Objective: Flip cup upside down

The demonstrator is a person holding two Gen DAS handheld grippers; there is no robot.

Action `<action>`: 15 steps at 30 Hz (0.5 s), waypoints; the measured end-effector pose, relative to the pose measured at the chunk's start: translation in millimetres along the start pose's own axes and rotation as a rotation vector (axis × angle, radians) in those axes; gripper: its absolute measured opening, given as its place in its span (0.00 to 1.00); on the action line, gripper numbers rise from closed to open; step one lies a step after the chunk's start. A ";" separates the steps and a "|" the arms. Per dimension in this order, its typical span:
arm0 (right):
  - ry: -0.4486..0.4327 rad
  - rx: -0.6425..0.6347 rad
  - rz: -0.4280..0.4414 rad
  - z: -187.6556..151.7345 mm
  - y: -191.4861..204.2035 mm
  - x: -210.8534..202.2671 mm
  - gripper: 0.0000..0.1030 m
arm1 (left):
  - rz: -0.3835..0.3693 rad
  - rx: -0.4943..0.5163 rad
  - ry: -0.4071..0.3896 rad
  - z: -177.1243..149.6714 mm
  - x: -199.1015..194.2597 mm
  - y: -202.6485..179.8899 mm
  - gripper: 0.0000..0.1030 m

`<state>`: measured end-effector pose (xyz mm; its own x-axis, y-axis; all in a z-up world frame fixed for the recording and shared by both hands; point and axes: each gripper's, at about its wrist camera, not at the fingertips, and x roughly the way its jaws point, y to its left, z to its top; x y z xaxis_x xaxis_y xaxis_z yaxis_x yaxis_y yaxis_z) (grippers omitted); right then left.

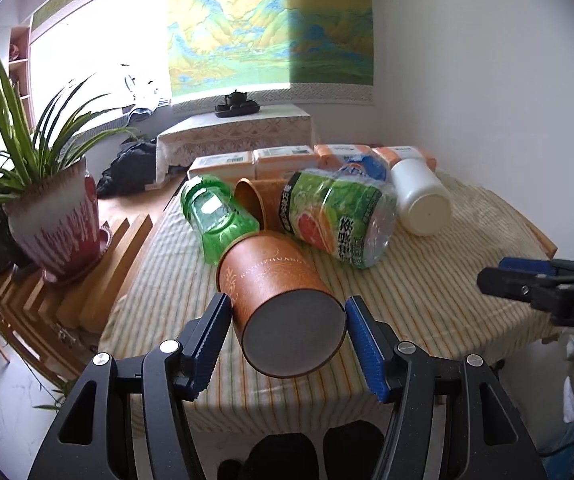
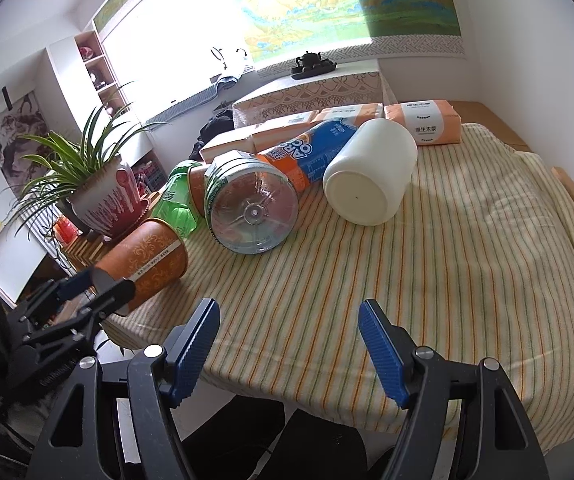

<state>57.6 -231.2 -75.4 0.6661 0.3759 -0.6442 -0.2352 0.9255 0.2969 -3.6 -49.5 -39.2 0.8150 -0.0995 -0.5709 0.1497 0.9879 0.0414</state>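
Note:
An orange paper cup (image 1: 275,288) lies on its side near the table's front left edge, its flat bottom facing my left gripper (image 1: 289,312). The left jaws stand on either side of the cup's base, close to it; contact is unclear, and the cup seems to rest on the striped cloth. In the right wrist view the cup (image 2: 147,256) and the left gripper (image 2: 99,292) around its base show at the left. My right gripper (image 2: 289,320) is open and empty above the cloth; it also shows in the left wrist view (image 1: 535,280).
A green cup (image 1: 217,216), another orange cup (image 1: 257,200), a plastic bottle (image 1: 337,218) and a white jar (image 1: 421,200) lie on the striped tablecloth (image 2: 467,240). Tissue packs (image 1: 283,160) line the far edge. A potted plant (image 1: 53,216) stands left of the table.

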 end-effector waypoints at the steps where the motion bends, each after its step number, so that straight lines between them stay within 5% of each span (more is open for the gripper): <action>1: 0.001 0.001 0.001 -0.1 0.0 0.3 0.66 | -0.002 0.006 -0.003 1.8 -1.8 -0.3 0.61; 15: 0.003 0.017 -0.004 1.3 -3.9 0.8 0.66 | -0.116 -0.013 0.002 29.6 6.2 -0.2 0.60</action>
<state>60.0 -234.6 -76.1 0.6647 0.3725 -0.6476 -0.2205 0.9260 0.3063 18.0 -53.9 -18.5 0.7915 -0.2134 -0.5726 0.2360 0.9711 -0.0357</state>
